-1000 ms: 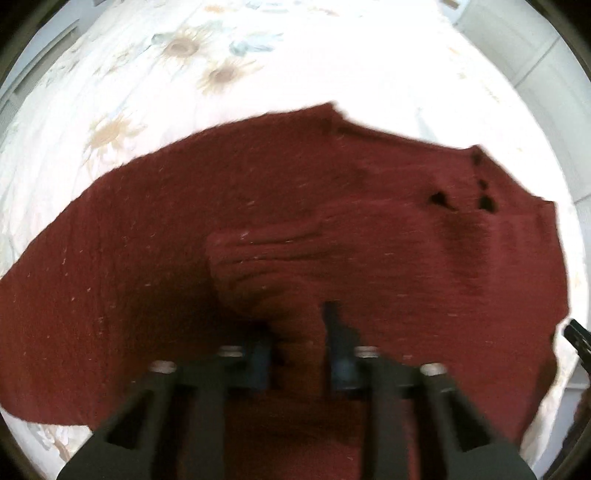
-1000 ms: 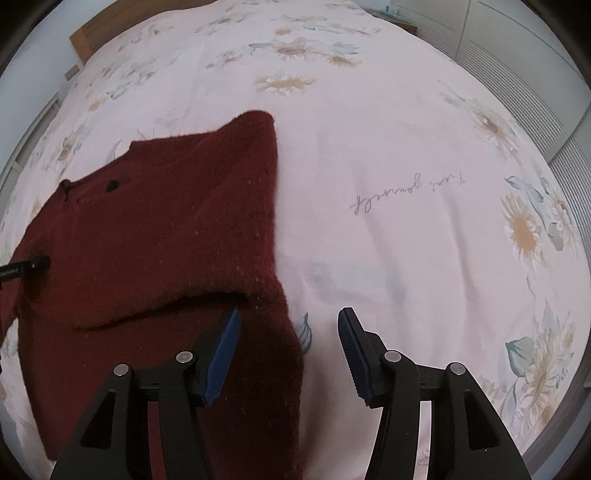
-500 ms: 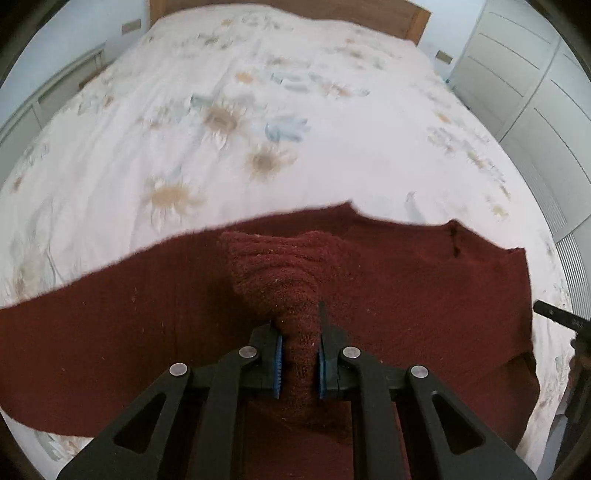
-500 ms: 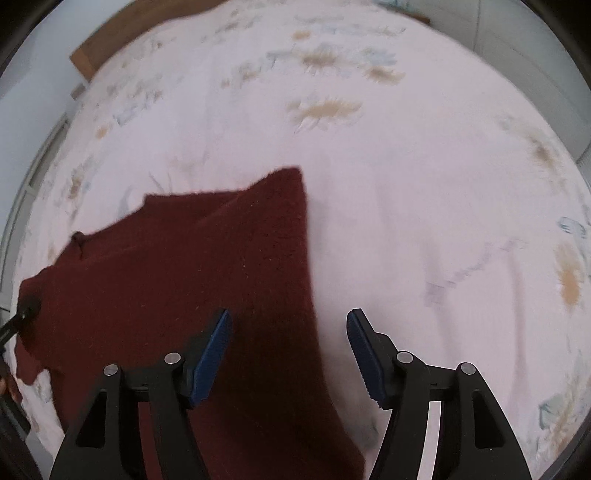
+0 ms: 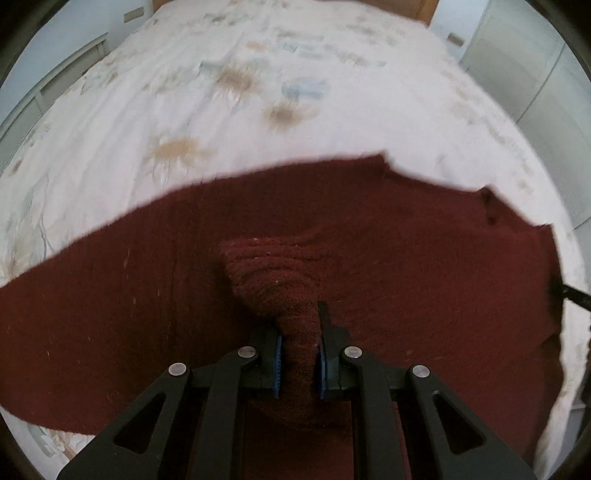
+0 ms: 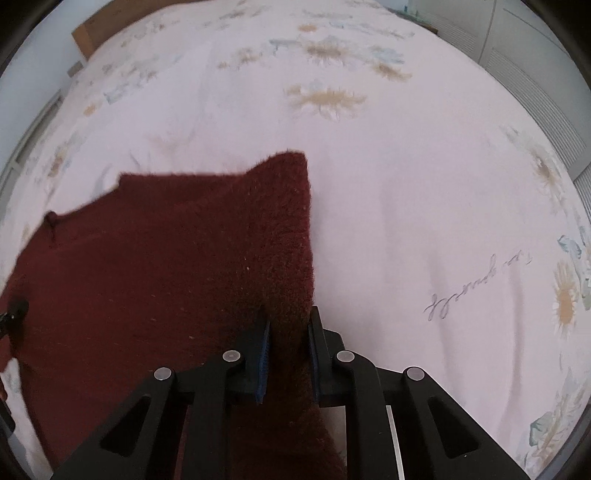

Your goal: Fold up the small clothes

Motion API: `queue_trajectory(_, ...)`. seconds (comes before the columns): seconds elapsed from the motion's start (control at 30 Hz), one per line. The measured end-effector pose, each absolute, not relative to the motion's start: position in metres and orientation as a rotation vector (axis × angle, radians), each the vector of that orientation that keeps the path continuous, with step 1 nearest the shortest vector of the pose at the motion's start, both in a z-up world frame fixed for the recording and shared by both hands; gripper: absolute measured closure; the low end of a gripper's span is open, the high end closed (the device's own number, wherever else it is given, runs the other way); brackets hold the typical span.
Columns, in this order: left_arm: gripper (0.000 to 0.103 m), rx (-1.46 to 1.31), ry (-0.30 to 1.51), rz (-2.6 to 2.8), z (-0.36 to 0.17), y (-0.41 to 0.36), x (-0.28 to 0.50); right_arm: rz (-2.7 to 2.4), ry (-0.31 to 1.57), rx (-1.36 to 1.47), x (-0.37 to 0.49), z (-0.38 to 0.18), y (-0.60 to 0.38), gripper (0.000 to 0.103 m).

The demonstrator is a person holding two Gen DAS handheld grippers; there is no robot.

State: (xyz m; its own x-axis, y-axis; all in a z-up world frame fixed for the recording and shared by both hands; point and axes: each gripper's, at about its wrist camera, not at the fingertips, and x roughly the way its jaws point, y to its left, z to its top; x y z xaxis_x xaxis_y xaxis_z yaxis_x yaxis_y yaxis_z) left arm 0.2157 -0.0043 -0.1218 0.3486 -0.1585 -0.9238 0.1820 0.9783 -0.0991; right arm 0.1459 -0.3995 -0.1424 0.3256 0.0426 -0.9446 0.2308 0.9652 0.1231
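A dark red knit sweater (image 5: 406, 258) lies spread on the bed; it also shows in the right wrist view (image 6: 166, 258). My left gripper (image 5: 298, 347) is shut on the ribbed sleeve cuff (image 5: 266, 266), which is bunched up between the blue pads and raised over the sweater body. My right gripper (image 6: 286, 343) is shut on the sweater's right side edge (image 6: 291, 258), near the bedsheet. The tip of the other gripper shows at the frame edge in each view.
A white bedsheet with a faded flower print (image 5: 258, 96) covers the bed; it fills the right wrist view's far and right side (image 6: 424, 184). A wooden headboard (image 6: 92, 29) and white wardrobe doors (image 5: 517, 62) stand beyond the bed.
My right gripper was open beside the sweater edge and has closed on it. My left gripper kept its hold on the cuff and shifted over the sweater body.
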Motion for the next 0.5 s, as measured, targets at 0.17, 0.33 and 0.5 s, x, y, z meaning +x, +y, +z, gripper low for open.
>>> queue_trajectory(0.17, 0.083, 0.076, 1.167, -0.205, -0.131, -0.006, 0.210, -0.127, 1.222, 0.284, 0.145, -0.146, -0.401, 0.083)
queue_trajectory(0.33, 0.071, 0.082, 1.164, -0.154, -0.115, -0.003, 0.210, -0.153, 1.173, 0.266, 0.137, -0.124, -0.393, 0.065)
queue_trajectory(0.5, 0.003, 0.074, 1.093, -0.141, -0.086, -0.006, 0.202, -0.109, 1.085, 0.221, 0.131, -0.090, -0.367, 0.024)
